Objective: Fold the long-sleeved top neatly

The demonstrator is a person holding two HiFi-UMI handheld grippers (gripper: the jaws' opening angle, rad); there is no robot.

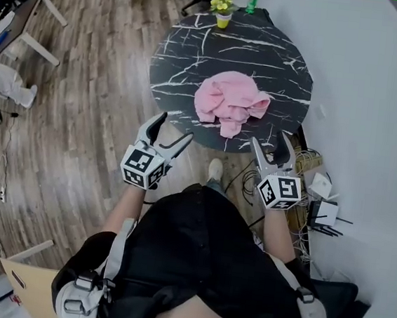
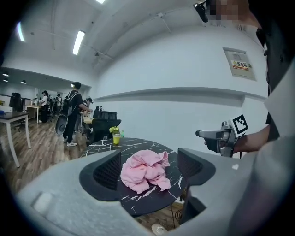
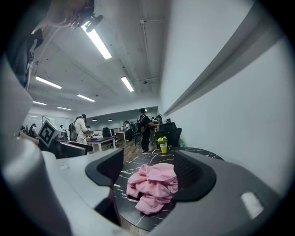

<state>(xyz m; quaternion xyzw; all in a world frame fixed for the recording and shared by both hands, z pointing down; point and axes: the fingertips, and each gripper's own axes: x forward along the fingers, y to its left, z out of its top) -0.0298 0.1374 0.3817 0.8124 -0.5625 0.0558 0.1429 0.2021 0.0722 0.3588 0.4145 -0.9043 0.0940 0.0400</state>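
Observation:
A crumpled pink long-sleeved top lies in a heap on the near half of the round black marble table. My left gripper hovers just short of the table's near-left edge, jaws open and empty. At the near-right edge my right gripper is likewise open with nothing in it. In the left gripper view the top shows beyond the spread jaws of the left gripper, with the right gripper off to the right. The right gripper view frames the top between the parted jaws of the right gripper.
A yellow cup with a small plant stands at the table's far edge. Cables and a white router lie on the floor by the white wall on the right. A wooden desk stands far left. People stand in the background.

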